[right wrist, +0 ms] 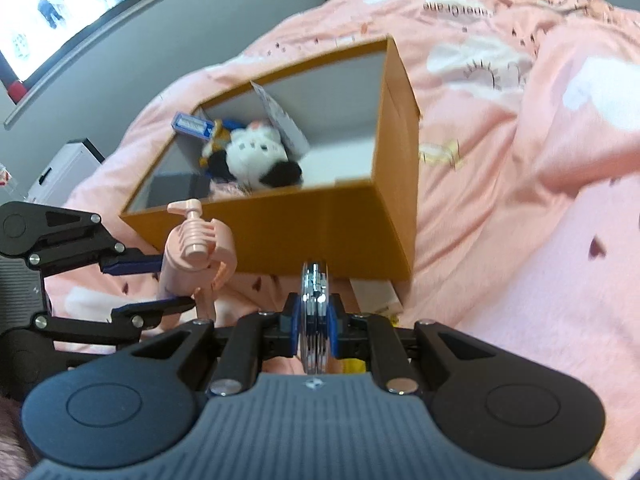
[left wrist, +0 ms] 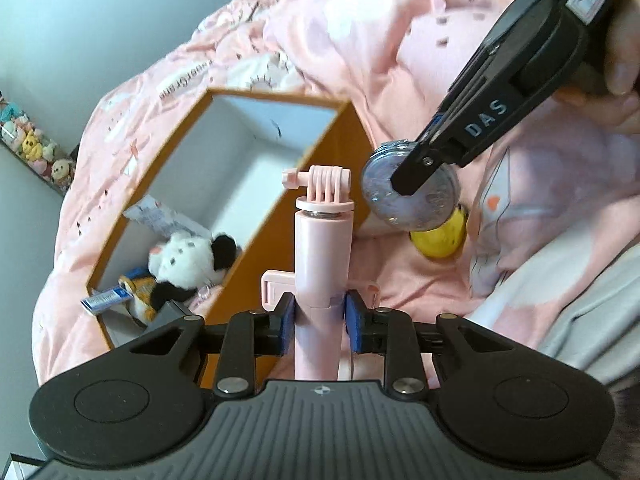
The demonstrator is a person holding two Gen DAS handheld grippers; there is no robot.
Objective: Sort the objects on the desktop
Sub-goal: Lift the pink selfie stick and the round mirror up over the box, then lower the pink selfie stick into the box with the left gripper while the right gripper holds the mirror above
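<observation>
A pink selfie stick (left wrist: 322, 256) is clamped upright in the left gripper (left wrist: 320, 316), just in front of the orange box (left wrist: 320, 168) on the pink bedspread (left wrist: 500, 260). A round compact mirror (right wrist: 315, 312) is pinched edge-on in the right gripper (right wrist: 315, 326). A panda toy (left wrist: 192, 260) is seen lying inside the box.

Glossy pink plastic stick (left wrist: 322, 264) — shiny metal disc (right wrist: 316, 312), matt cardboard box (right wrist: 320, 224).

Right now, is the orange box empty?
No, the orange box already holds a black-and-white plush toy, a small blue packet and a few other items.
</observation>
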